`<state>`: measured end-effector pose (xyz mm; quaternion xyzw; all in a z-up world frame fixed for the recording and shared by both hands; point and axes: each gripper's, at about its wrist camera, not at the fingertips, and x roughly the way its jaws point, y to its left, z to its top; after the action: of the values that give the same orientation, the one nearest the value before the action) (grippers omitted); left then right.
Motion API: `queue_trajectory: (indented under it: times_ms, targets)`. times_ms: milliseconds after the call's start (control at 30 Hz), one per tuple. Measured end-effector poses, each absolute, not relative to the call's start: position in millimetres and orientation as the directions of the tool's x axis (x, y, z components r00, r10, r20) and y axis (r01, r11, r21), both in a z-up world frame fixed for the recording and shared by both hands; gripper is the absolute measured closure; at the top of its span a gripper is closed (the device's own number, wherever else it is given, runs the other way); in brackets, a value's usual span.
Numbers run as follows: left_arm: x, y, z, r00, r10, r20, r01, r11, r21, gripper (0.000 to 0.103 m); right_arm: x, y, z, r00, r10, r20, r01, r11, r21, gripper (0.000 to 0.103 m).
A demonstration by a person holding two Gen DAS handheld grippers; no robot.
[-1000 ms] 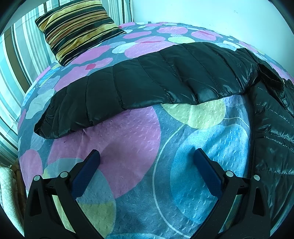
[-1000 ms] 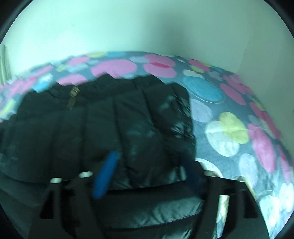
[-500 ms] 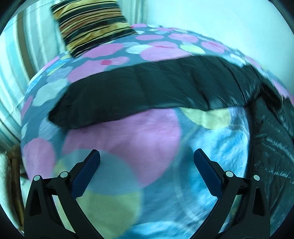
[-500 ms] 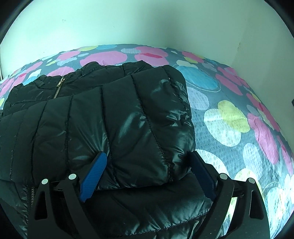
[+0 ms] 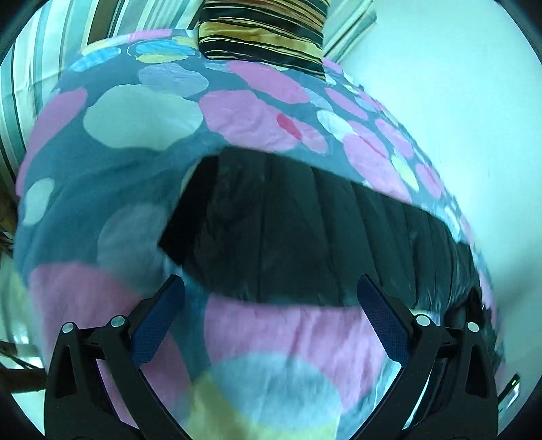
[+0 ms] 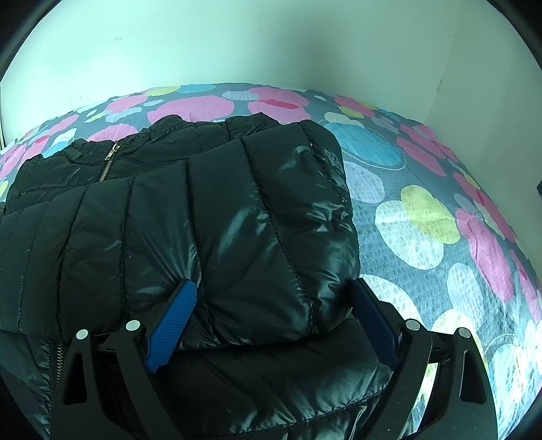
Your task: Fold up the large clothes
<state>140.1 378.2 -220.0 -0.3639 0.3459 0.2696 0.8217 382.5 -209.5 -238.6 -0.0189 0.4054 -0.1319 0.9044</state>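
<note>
While the black puffer jacket [image 6: 189, 237] is lying spread on the spotted bedspread [image 6: 423, 216], its outstretched sleeve [image 5: 305, 237] is reaching toward the left, with the striped pillow [image 5: 264, 30] sitting far beyond the cuff. The left gripper [image 5: 271, 314] is hovering just short of that sleeve, jaws standing wide apart and holding nothing. Further right, the right gripper [image 6: 274, 311] is also gaping wide, its fingers [image 6: 176, 314] straddling the folded-over sleeve on the jacket's body without pinching it. The jacket is looking light, soft and springy (that glossy shell is probably slippery too), so I'd judge it is going to puff back open. Taking hold at the cuff edge or along a stitched seam seems wiser than on a padded bulge.
</note>
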Motion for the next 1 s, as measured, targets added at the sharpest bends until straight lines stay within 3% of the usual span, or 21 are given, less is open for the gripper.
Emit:
queue_trajectory:
  times_ms: [267,433,567,667,1000]
  targets:
    - [150.1,393.5,-219.3,0.639,0.213,-0.739,-0.697,0.566,-0.44,0.006,381.7,-209.7,-238.3,0.637,-0.255,-0.727,0.223,0.964,-0.143,0.012]
    - [151.3,396.6,-218.3,0.587,0.283,-0.759,-0.748,0.547,-0.375,0.046,381.4,-209.8,-237.9,0.637,-0.256,-0.727,0.223,0.964,-0.144,0.012]
    - [151.7,398.3,-215.2,0.565,0.3,-0.769,-0.766,0.536,-0.353,0.064,381.0,-210.4,-236.8,0.638,-0.258,-0.726,0.224,0.964,-0.145,0.012]
    - [152.8,397.7,-210.8,0.558,0.319,-0.766,-0.769,0.546,-0.333,0.088,380.6,-210.4,-236.4,0.638,-0.259,-0.725,0.225,0.963,-0.146,0.012]
    - [150.8,395.6,-186.5,0.608,0.318,-0.728,-0.714,0.618,-0.327,0.093,380.1,-209.9,-235.7,0.639,-0.26,-0.724,0.226,0.963,-0.146,0.012]
